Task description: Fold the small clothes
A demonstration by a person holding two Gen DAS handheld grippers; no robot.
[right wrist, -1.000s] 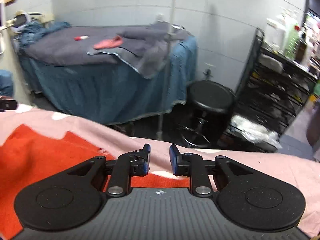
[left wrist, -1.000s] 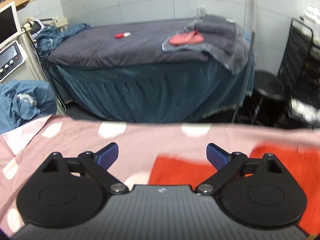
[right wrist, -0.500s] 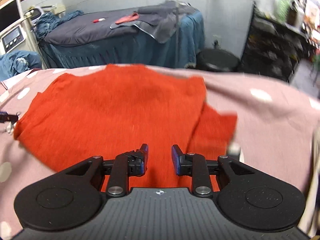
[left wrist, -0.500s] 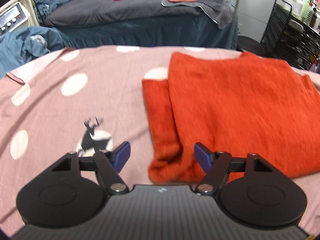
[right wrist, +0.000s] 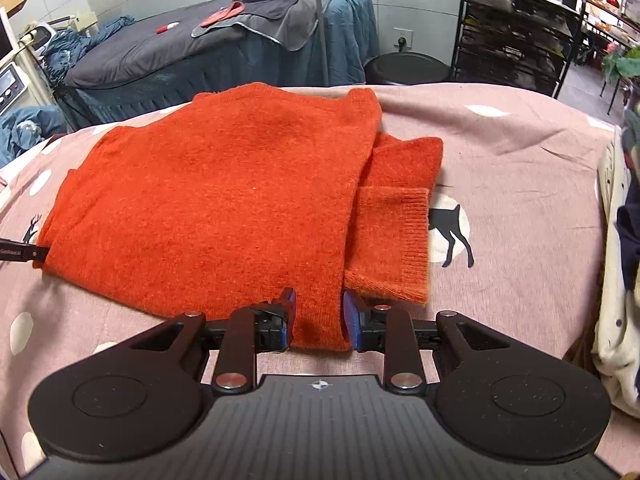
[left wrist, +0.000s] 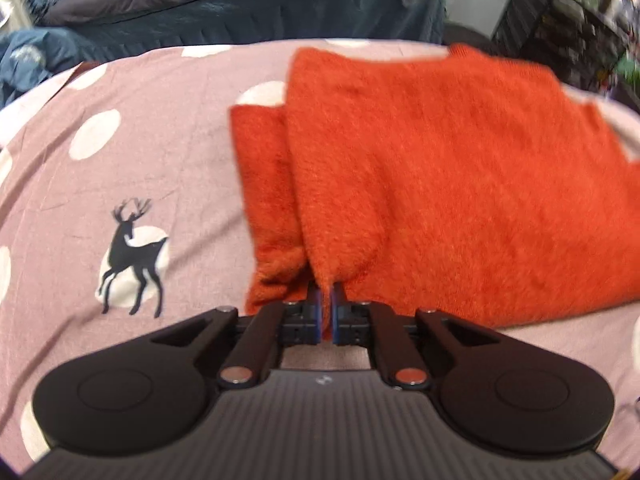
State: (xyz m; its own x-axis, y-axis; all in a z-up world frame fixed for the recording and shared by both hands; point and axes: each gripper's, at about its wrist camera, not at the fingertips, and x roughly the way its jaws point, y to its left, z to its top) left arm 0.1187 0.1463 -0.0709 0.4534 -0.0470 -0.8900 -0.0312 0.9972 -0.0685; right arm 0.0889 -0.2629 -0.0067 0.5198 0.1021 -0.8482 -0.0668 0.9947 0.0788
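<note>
You are working on the sweater (right wrist: pixel 224 192), which is lying flat on the pink sheet (left wrist: pixel 132 136) with both sleeves tucked under its sides. Your left gripper (left wrist: pixel 326 314) is pinching the near-left hem corner, fingers closed on the knit. Your right gripper (right wrist: pixel 318 322) is straddling the near-right hem corner, fingers part open and not yet clamping. The sweater is stretching away from both grippers, so the fold probably carries the hem forward toward the collar.

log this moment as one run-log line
left claw: shut on sweater corner | right claw: open around sweater hem | sweater: flat on bedsheet
</note>
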